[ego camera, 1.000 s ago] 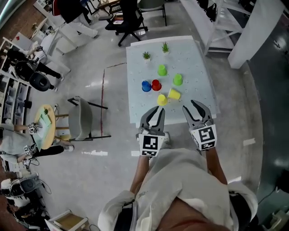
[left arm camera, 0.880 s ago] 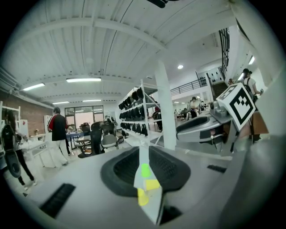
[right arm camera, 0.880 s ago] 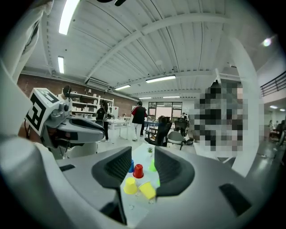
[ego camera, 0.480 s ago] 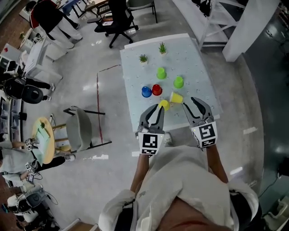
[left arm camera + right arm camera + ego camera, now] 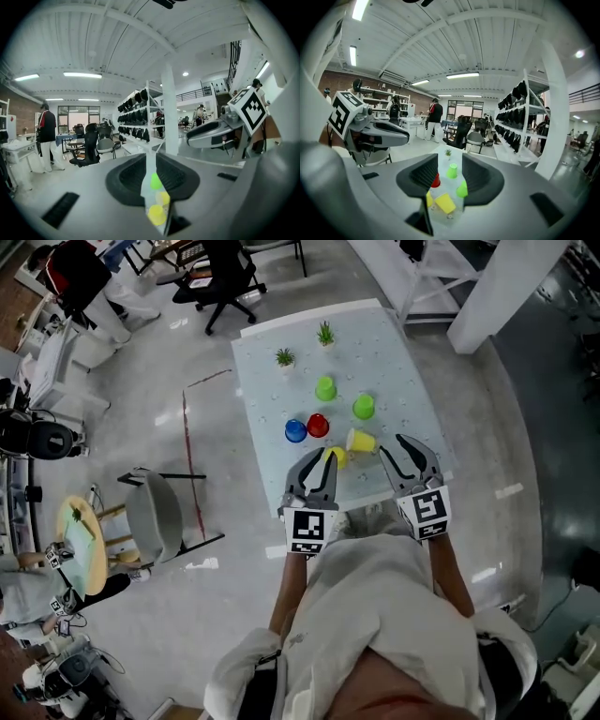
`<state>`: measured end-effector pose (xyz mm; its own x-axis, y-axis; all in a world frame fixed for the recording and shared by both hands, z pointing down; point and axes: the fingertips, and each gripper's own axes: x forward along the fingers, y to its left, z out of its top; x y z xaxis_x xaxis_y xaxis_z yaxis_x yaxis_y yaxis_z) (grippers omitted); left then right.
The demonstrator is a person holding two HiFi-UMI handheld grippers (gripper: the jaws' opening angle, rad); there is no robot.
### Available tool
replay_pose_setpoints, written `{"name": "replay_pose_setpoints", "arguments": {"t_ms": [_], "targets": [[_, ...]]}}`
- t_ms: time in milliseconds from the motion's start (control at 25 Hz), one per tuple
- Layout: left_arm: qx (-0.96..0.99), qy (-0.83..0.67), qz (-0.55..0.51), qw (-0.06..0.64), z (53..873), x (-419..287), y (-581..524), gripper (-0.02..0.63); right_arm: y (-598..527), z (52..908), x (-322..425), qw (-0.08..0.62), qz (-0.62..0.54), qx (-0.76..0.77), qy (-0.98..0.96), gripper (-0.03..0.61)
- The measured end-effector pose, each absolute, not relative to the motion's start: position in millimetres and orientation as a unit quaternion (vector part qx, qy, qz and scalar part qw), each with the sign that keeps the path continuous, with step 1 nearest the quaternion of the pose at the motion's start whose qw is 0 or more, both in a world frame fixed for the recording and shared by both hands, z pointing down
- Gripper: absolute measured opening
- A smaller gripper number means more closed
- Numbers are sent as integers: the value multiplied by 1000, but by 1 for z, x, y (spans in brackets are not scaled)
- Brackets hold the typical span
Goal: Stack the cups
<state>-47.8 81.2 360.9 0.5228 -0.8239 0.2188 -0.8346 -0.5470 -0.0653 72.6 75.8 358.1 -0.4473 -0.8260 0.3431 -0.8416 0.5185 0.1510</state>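
Several cups stand on the white table (image 5: 403, 381): two green ones (image 5: 325, 388) (image 5: 364, 407), a blue one (image 5: 295, 430), a red one (image 5: 318, 425), a yellow one lying on its side (image 5: 361, 441), and a second yellow cup (image 5: 336, 457) next to my left gripper's tip. My left gripper (image 5: 322, 460) is shut and empty at the table's near edge; only a slit shows between its jaws in the left gripper view (image 5: 152, 171). My right gripper (image 5: 406, 448) hovers over the near right corner, open, with nothing between its jaws (image 5: 450, 161). Through them I see the lying yellow cup (image 5: 445, 203).
Two small potted plants (image 5: 284, 357) (image 5: 324, 334) stand at the table's far end. A grey chair (image 5: 150, 512) sits on the floor to the left, a black office chair (image 5: 220, 277) beyond the table, and a white column (image 5: 487, 287) at the right.
Both grippers have moved forward to the table's near edge, and the left tip now lies beside the near yellow cup. The cups have not moved. Jaw openings look the same.
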Motion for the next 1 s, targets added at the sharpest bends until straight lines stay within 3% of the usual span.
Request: {"name": "replay_pose_setpoints", "arguments": {"t_ms": [1000], "targets": [[845,-506,165,60,406,-8,4,69,-13,423,103,220,81,421,-876,156]]}}
